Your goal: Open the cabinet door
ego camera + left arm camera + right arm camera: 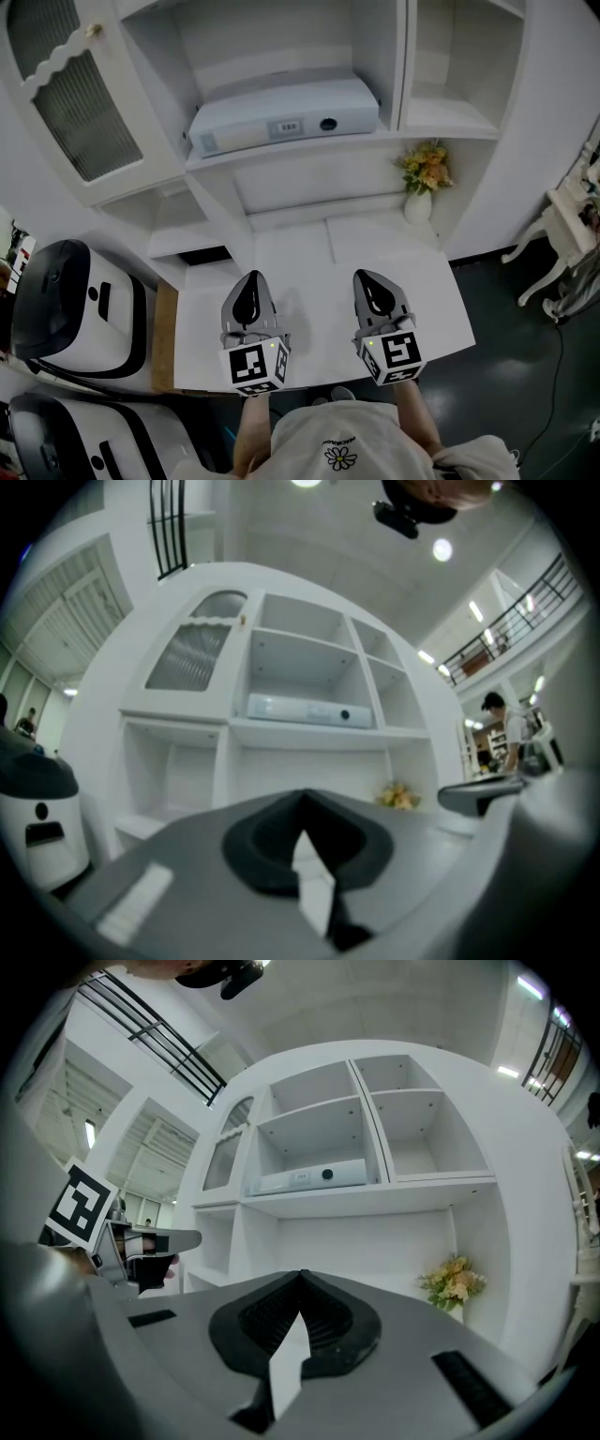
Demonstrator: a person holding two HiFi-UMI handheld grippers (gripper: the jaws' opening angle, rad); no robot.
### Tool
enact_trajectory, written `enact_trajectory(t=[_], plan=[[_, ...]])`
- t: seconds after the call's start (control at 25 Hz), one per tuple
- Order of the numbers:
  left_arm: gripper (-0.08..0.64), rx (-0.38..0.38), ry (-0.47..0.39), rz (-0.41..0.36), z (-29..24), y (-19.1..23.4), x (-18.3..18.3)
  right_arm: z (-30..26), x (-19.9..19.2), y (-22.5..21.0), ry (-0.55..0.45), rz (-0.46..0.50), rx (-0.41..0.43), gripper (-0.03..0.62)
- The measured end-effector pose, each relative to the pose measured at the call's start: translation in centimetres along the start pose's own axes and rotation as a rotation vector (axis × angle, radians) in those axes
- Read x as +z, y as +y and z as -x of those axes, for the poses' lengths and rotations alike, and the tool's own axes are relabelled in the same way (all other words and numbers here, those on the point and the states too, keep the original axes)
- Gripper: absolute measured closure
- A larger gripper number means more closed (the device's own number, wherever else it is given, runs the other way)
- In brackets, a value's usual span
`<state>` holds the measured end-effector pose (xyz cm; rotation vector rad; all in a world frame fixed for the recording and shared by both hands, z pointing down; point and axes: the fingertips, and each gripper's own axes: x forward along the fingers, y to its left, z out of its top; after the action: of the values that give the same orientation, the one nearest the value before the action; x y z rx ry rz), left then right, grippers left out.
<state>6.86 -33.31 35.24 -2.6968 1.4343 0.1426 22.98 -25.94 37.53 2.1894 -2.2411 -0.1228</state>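
Head view: the left hand-held gripper [250, 278] and right hand-held gripper [368, 277] hover side by side above the surface's [441, 309] front edge, well apart from the door [80, 112] at the cabinet's upper left.

Left gripper view: its jaws meet, holding nothing. The door looks shut, with its knob [241, 621] at its upper right corner.

Right gripper view: its jaws are likewise closed and empty.

The left one should probably open its jaws, rise to the knob, pinch it squarely, then pull along the hinge's arc.
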Motion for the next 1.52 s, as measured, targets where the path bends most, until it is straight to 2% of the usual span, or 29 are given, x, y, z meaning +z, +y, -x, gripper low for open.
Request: enact_trajectory(t=[0.16,0.32,0.68,0.76,0.88,1.08,1.32,1.52], plan=[[0.554,0.017,0.000,-0.015,0.1,0.5,0.5,-0.9,1.6,0.2,-0.045,-0.038,0.030,0.591],[0.554,0.064,-0.010,-0.024,0.6,2.1,1.2,-2.6,5.6,1.3,-0.129,-0.100,0.119,0.589],[0.554,0.199,-0.025,-0.080,2.8,7.1,3.4,-6.7,19.9,7.9,-0.424,-0.037,0.401,0.466],[0.554,0.230,-0.032,-0.089,3.4,8.2,4.0,-7.7,22.6,9.5,-0.477,-0.013,0.436,0.449],[0.554,0.269,-0.039,-0.087,4.5,9.6,4.7,-10.0,25.8,11.1,-0.528,0.009,0.444,0.419],[0.554,0.311,-0.029,-0.085,6.1,10.8,4.4,-15.1,28.6,14.3,-0.511,0.043,0.478,0.391],[0.554,0.330,-0.024,-0.076,6.8,11.6,4.1,-19.8,30.8,16.9,-0.462,-0.006,0.511,0.371],[0.554,0.336,-0.027,-0.081,7.0,12.0,4.1,-24.4,30.8,17.9,-0.343,-0.027,0.480,0.370]])
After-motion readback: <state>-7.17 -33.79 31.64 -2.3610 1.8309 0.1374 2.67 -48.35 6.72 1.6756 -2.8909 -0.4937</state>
